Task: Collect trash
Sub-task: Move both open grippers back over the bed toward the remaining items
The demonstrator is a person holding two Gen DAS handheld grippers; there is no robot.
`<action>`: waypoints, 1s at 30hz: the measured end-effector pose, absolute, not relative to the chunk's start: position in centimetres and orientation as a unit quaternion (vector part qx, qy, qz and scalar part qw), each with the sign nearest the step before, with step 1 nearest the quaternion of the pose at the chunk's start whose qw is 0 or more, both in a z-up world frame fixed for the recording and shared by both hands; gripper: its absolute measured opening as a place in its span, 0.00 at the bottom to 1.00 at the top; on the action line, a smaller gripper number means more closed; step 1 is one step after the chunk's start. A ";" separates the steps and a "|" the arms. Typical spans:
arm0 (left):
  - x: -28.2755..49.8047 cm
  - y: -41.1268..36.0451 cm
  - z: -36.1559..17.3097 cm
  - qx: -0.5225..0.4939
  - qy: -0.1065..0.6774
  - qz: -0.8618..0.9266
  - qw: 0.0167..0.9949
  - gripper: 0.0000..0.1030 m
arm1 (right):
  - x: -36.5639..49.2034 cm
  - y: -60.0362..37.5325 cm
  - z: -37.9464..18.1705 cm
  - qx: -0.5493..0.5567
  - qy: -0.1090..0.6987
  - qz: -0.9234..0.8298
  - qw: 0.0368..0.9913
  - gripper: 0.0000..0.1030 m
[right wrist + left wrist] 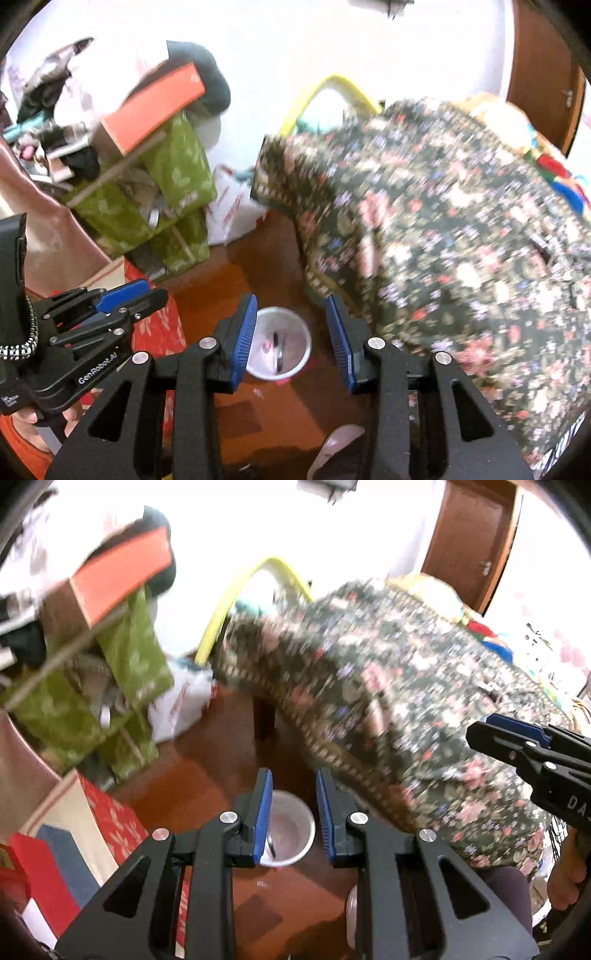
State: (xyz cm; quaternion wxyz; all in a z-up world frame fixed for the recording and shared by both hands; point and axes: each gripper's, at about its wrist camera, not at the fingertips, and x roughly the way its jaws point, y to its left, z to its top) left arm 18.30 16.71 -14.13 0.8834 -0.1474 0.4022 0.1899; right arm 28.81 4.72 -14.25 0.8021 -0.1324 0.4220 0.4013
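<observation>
Left claw (293, 812): jaws apart, nothing clamped, blue pads (263, 816) clear of everything. Right claw (291, 339): jaws apart too, wider gap, nothing btwn them.

Both claws point down at a white bin (290, 834) on the brown floor (221, 775), seen through the gap of each claw. In right wrist view the bin (279, 345) has small bits inside: a dark elongated item and sth pinkish, too small to ID. Small white scrap (257, 392) lies on the floor just near side of the bin.

Right of the bin: floral cloth (388, 709), dark w/ pink flowers, draped over furniture and hanging down to floor level; blurred. Yellow curved tube (236, 594) sticks up behind it at far side.

Far left: pile of clutter w/ orange box (118, 572) on top, green patterned bags (136, 653) under it, white plastic bag (184, 701) on the floor beside them. Red patterned box (110, 819) at near left.

Brown door (472, 535) at far right, white wall next to it.

Left wrist view shows right claw at the right edge (476, 734), w/ a hand (565, 878) below it. Right wrist view shows left claw at left (159, 293), fingers of the hand (33, 417) holding it partly visible, orange sleeve (22, 450) under.

Both views motion-blurred.
</observation>
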 end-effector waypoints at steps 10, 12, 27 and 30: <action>20.6 8.0 -6.4 -0.109 0.320 0.130 0.932 0.22 | 29.6 -5.3 -7.4 -0.078 0.331 0.355 0.871 0.35; 21.6 6.0 -5.4 -0.101 0.312 0.111 0.938 0.22 | 30.0 -7.2 -6.5 -0.072 0.317 0.339 0.883 0.35; 32.3 -5.6 -4.4 -0.075 0.290 0.034 0.954 0.67 | 35.7 -22.5 -4.7 -0.044 0.282 0.197 0.938 0.37; 35.3 -7.1 -5.1 -0.077 0.298 0.024 0.951 0.75 | 37.4 -25.3 -5.2 -0.042 0.283 0.162 0.944 0.63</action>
